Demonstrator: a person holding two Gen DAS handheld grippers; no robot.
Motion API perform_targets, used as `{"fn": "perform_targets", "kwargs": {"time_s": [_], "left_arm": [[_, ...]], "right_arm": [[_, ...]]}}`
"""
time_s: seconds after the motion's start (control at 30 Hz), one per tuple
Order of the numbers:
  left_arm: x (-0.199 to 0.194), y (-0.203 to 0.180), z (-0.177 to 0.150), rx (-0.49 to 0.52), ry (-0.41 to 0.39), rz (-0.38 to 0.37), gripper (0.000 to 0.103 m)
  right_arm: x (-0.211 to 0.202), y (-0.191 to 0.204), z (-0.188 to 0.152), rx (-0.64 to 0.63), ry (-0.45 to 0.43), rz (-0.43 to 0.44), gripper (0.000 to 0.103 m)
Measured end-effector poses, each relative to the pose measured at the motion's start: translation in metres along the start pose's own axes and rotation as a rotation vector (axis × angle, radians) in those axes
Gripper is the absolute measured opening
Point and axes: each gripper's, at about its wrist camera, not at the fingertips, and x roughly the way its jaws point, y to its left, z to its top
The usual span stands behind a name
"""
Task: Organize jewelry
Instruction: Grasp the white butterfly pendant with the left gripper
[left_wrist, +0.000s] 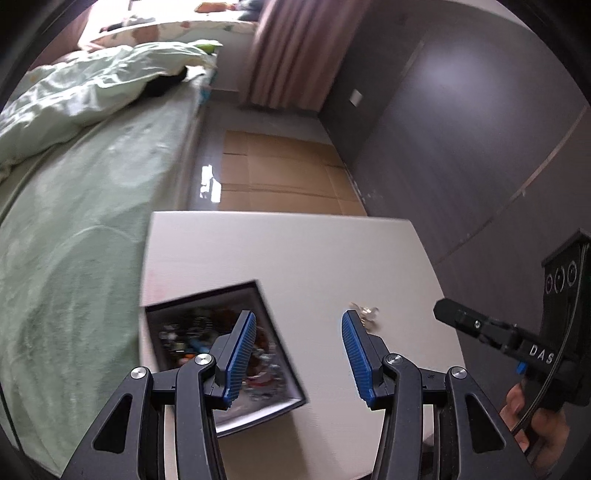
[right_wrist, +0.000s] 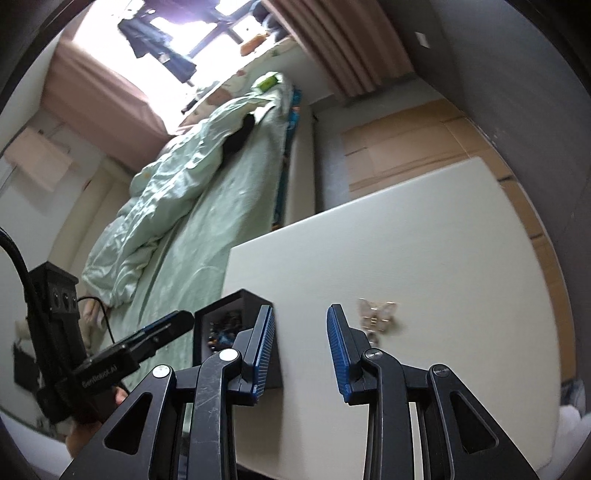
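A black open box (left_wrist: 258, 373) full of mixed jewelry sits on the white table (left_wrist: 295, 251) at its left side; it also shows in the right wrist view (right_wrist: 229, 325). A pale butterfly-shaped hair clip (right_wrist: 376, 314) lies on the table to the right of the box; in the left wrist view the clip (left_wrist: 365, 314) peeks out behind my right finger. My left gripper (left_wrist: 299, 358) is open and empty, above the box's right edge. My right gripper (right_wrist: 301, 350) is open and empty, hovering between box and clip.
A bed with a light green quilt (left_wrist: 74, 166) runs along the table's left side. Flattened cardboard (left_wrist: 280, 173) lies on the floor beyond the table. A grey wardrobe wall (left_wrist: 461, 129) stands on the right. Pink curtains (right_wrist: 347, 40) hang at the back.
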Motion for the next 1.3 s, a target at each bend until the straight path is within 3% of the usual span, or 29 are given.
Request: {"fn": "perform_targets", "kwargs": {"time_s": [0.17, 0.33, 0.4, 0.47, 0.53, 0.77, 1.13, 1.3], "left_arm": [[0.024, -0.032, -0.002, 0.073, 0.065, 0.002, 0.05], [0.052, -0.057, -0.001, 0.111, 0.134, 0.003, 0.051], [0.064, -0.066, 0.001, 0.121, 0.155, 0.011, 0.068], [0.075, -0.075, 0.002, 0.138, 0.165, 0.03, 0.078], [0.087, -0.083, 0.003, 0.152, 0.185, 0.05, 0.078], [0.117, -0.089, 0.006, 0.143, 0.216, 0.105, 0.078], [0.153, -0.09, 0.005, 0.129, 0.238, 0.17, 0.078], [0.166, -0.094, 0.002, 0.152, 0.251, 0.2, 0.069]], "right_arm": [[-0.008, -0.017, 0.002, 0.043, 0.015, -0.025, 0.031], [-0.02, -0.032, 0.004, 0.079, 0.001, -0.044, 0.05], [-0.025, -0.039, 0.005, 0.09, -0.007, -0.069, 0.051], [-0.026, -0.046, 0.006, 0.112, 0.0, -0.076, 0.064], [-0.027, -0.055, 0.006, 0.135, 0.0, -0.102, 0.079], [-0.042, -0.085, 0.008, 0.237, -0.035, -0.118, 0.085], [-0.06, -0.106, 0.011, 0.253, -0.062, -0.229, 0.085], [-0.059, -0.112, 0.013, 0.266, -0.055, -0.22, 0.085]]}}
